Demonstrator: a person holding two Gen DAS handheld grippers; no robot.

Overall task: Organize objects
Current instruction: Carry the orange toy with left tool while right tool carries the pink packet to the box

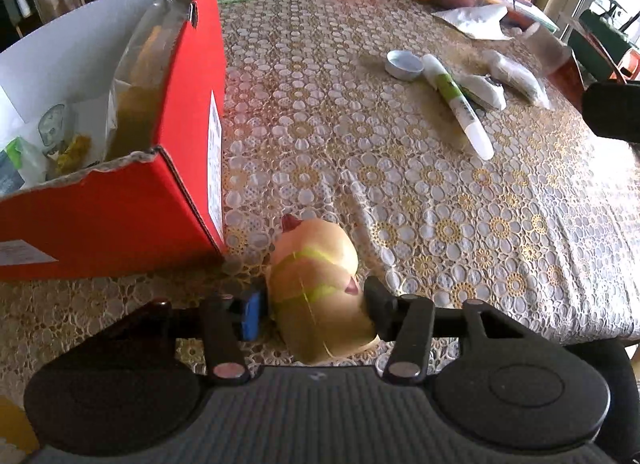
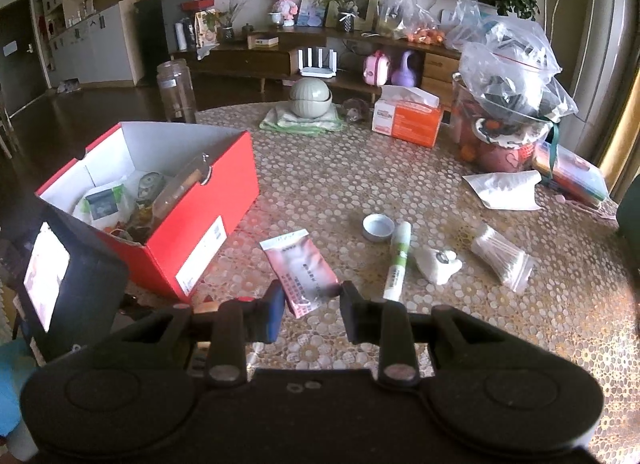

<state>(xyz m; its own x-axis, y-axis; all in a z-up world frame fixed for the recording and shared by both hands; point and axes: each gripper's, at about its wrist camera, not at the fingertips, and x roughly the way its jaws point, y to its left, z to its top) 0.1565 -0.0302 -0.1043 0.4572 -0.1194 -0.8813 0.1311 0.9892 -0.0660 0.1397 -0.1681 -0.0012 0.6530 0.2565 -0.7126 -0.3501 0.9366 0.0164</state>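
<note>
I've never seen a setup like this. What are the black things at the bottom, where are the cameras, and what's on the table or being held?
No robot here: a person holds a two-finger gripper in each hand, and a wide-angle camera on each looks forward along its fingers. The black parts at the bottom are those tools. One picture comes from the left gripper, the other from the right gripper. On the lace tablecloth are an open red box, a glue stick, a round tin lid and a bag of cotton swabs. The left gripper's jaws press a pale packet beside the box. The right gripper's jaws stand slightly apart, gripping nothing.
</note>
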